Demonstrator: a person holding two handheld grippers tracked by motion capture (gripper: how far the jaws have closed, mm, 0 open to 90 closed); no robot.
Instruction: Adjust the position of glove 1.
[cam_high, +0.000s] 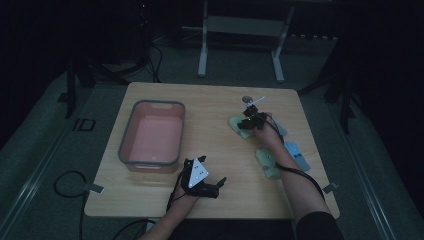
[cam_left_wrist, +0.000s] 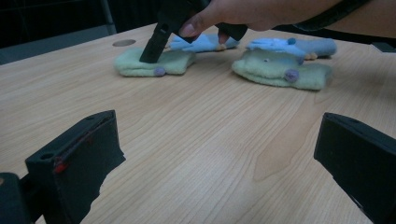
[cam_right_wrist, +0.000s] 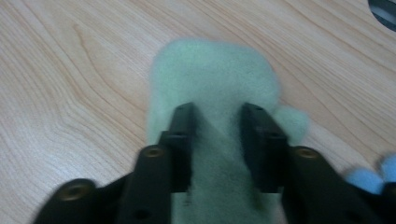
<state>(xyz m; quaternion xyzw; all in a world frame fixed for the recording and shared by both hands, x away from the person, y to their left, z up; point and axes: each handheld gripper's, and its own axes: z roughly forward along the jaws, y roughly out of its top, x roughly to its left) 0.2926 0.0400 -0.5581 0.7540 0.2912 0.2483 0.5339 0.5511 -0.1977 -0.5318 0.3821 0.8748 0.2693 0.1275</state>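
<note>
1. On the pale wooden counter (cam_high: 215, 107), far right part, the right gripper (cam_high: 248, 121) points down onto a fuzzy pale green sock (cam_right_wrist: 212, 79).
2. Right gripper view: its two black fingers (cam_right_wrist: 183, 135) stand a narrow gap apart, both tips set on the sock's fabric with a ridge of green between them; I cannot tell whether the pads press that ridge.
3. A second fuzzy pale green sock (cam_high: 268, 162) lies nearer the person, beside the right forearm, apart from the first.
4. Two light blue fuzzy socks (cam_left_wrist: 287, 45) lie just behind the green ones in the left gripper view; one touches the nearer green sock.
5. Left gripper (cam_high: 206, 186) sits near the counter's front edge, fingers (cam_left_wrist: 77, 161) wide apart, bare wood between them.
6. A pink rectangular plastic tub with a grey rim (cam_high: 152, 162) stands on the left half, well apart from the socks.
</note>
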